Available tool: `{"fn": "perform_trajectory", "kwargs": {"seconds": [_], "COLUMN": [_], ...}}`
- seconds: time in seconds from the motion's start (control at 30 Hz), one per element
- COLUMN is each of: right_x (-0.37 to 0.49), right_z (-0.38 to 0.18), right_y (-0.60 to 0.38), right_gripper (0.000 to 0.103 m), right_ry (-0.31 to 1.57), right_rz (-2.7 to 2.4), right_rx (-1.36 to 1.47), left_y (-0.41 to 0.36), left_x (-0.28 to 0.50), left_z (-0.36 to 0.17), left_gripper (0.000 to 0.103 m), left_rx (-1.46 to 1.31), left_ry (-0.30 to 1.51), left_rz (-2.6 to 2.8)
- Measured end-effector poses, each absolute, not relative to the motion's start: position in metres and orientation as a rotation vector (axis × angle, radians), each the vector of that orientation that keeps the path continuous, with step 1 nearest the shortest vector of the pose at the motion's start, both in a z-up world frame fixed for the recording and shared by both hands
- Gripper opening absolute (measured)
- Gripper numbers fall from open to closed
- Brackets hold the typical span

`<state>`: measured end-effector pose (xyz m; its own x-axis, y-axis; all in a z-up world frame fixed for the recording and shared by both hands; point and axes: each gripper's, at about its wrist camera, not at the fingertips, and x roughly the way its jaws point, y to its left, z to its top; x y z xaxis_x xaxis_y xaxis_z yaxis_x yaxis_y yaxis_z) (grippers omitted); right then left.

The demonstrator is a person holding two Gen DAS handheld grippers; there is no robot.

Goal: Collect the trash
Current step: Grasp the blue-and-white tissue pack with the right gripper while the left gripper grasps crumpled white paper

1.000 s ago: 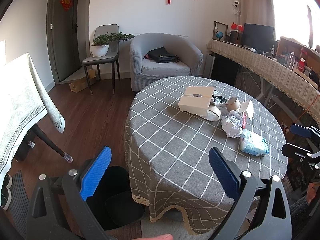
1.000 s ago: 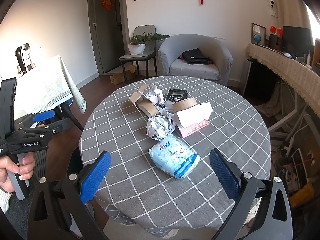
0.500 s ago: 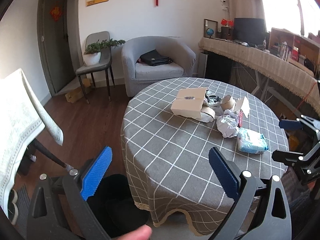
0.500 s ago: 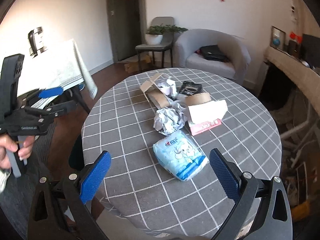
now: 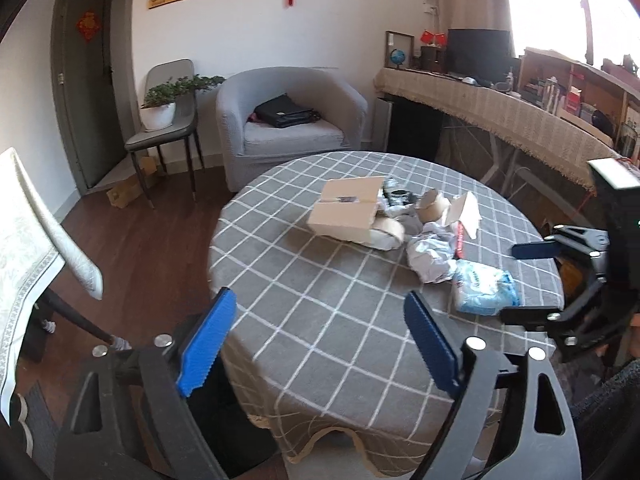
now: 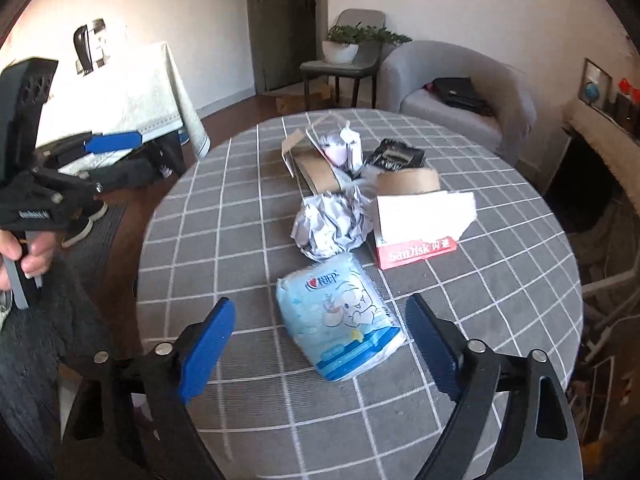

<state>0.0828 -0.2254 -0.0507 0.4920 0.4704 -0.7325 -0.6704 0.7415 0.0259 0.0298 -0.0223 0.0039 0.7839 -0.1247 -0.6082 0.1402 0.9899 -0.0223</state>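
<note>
My right gripper point(image 6: 320, 344) hangs open, blue tissue pack point(image 6: 340, 320) at twelve o'clock; left gripper point(image 5: 320, 344) open too. I judge this the approach: next, lower and pinch the pack, probably soft.

I hold my left gripper point(image 5: 320, 336) and my right gripper point(image 6: 320, 336) out level in front of me, both with their blue-padded jaws spread wide and nothing between them, my left hand point(image 6: 24, 252) wrapped around its handle.
</note>
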Motion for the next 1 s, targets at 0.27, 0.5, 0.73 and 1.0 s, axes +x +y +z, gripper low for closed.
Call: {"fn": "perform_trajectory", "kwargs": {"seconds": [0.27, 0.5, 0.73, 1.0], "right_x": [0.098, 0.102, 0.095, 0.088], "right_z": [-0.068, -0.075, -0.070, -0.058], "right_y": [-0.226, -0.229, -0.243, -0.280], "right_gripper": [0.084, 0.064, 0.053, 0.051], "right_ry": [0.822, 0.814, 0.801, 0.782], "right_rz": [0.754, 0.761, 0.755, 0.721], "right_rx": [-0.300, -0.322, -0.290, -0.212], "left_y": [-0.043, -0.069, -0.097, -0.120], "left_x": [0.044, 0.060, 0.081, 0.099], "left_z": [-0.002, -0.006, -0.019, -0.032], "left_gripper": [0.068, 0.064, 0.055, 0.055], "left_rx": [0.028, 0.022, 0.047, 0.072], "left_ry": [0.664, 0.672, 0.706, 0.738], "left_rz": [-0.223, -0.323, -0.375, -0.375]}}
